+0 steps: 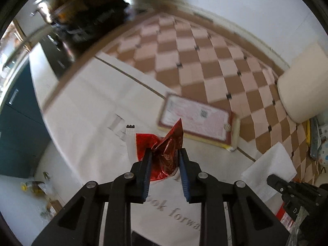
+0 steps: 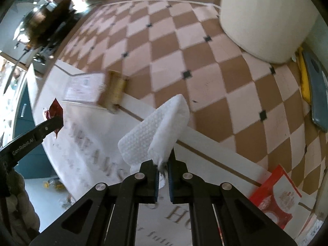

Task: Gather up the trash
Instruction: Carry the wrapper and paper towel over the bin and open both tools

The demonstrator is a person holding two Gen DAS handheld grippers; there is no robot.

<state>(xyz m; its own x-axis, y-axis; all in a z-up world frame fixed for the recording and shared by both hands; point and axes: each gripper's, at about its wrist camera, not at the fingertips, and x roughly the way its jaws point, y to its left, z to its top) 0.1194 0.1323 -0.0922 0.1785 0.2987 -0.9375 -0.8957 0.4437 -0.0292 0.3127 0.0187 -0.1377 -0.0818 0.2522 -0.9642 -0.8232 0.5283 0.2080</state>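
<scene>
My left gripper (image 1: 165, 153) is shut on a crumpled red foil wrapper (image 1: 164, 145) and holds it above the white table (image 1: 86, 110). The wrapper also shows at the left of the right wrist view (image 2: 55, 110), held in the left gripper (image 2: 58, 121). My right gripper (image 2: 163, 165) is shut on a folded white paper napkin (image 2: 162, 127) and holds it above the table edge. The napkin also shows in the left wrist view (image 1: 270, 168), with the right gripper (image 1: 272, 180) below it.
A pink-and-red framed card (image 1: 194, 119) lies on the table near its edge. A red packet (image 2: 276, 192) lies at the right of the table. A cream round bin (image 2: 264, 18) stands on the checkered floor (image 2: 184, 47). Dark furniture (image 1: 86, 16) stands far left.
</scene>
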